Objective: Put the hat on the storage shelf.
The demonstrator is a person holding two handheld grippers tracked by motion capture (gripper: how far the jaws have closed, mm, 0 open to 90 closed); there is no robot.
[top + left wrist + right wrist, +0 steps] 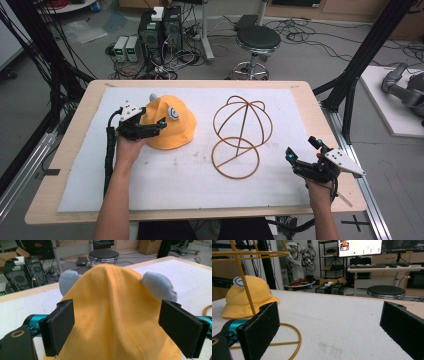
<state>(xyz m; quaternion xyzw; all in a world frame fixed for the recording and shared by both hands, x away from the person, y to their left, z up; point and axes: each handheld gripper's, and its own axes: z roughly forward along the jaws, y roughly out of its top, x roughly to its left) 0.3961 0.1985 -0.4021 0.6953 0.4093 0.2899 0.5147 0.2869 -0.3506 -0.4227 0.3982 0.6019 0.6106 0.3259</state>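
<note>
A yellow bucket hat [170, 125] with pale blue ears and a round eye patch lies on the white mat, left of centre. My left gripper [154, 123] is open at the hat's left side, and in the left gripper view the hat [117, 312] bulges between the two spread jaws without being pinched. A wire hat stand [240, 135], a dome on a ring base, stands at the centre right. My right gripper [302, 149] is open above the mat near the right edge, empty. In the right gripper view the stand [249, 290] rises at left, with the hat [247, 297] behind it.
The white mat [165, 180] covers most of the wooden table [65, 150]. A black stool [257, 40], computer boxes and cables sit on the floor beyond the far edge. Black frame posts stand at both sides of the table.
</note>
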